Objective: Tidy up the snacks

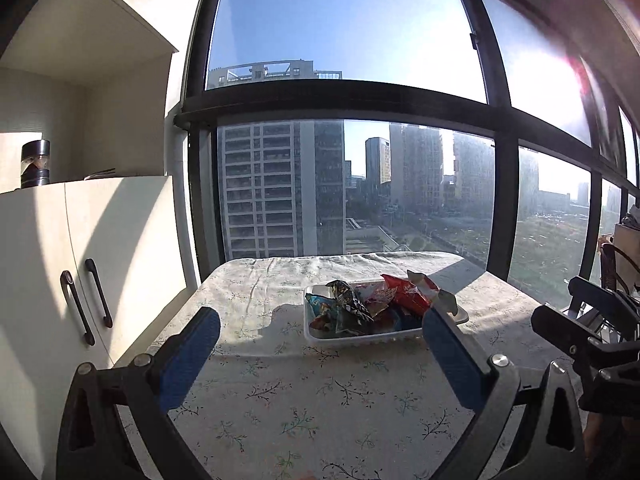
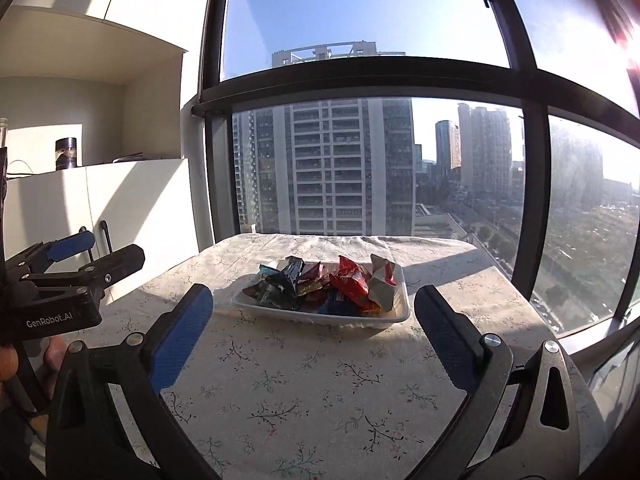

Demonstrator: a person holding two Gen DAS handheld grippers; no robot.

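A white foam tray [image 1: 360, 339] [image 2: 320, 319] sits on the cloth-covered table, heaped with several snack packets [image 1: 362, 306] [image 2: 320, 286]. Among them are a red packet [image 1: 408, 296] [image 2: 352, 280] and a dark foil one [image 1: 348, 300]. My left gripper [image 1: 320, 314] hangs open in front of the tray, with nothing between its blue pads [image 1: 192, 356]. My right gripper [image 2: 314, 298] is also open and empty, just short of the tray's near edge. Each gripper shows in the other's view: the right one [image 1: 560, 300] at the right edge, the left one [image 2: 106, 250] at the left.
The table carries a floral cloth [image 1: 304, 400] [image 2: 304, 380] and stands against a tall window [image 1: 360, 184]. A white cabinet with dark handles [image 1: 86, 304] flanks the table's left side, with a dark jar [image 1: 35, 164] on its counter. A chair [image 1: 612, 264] stands at the far right.
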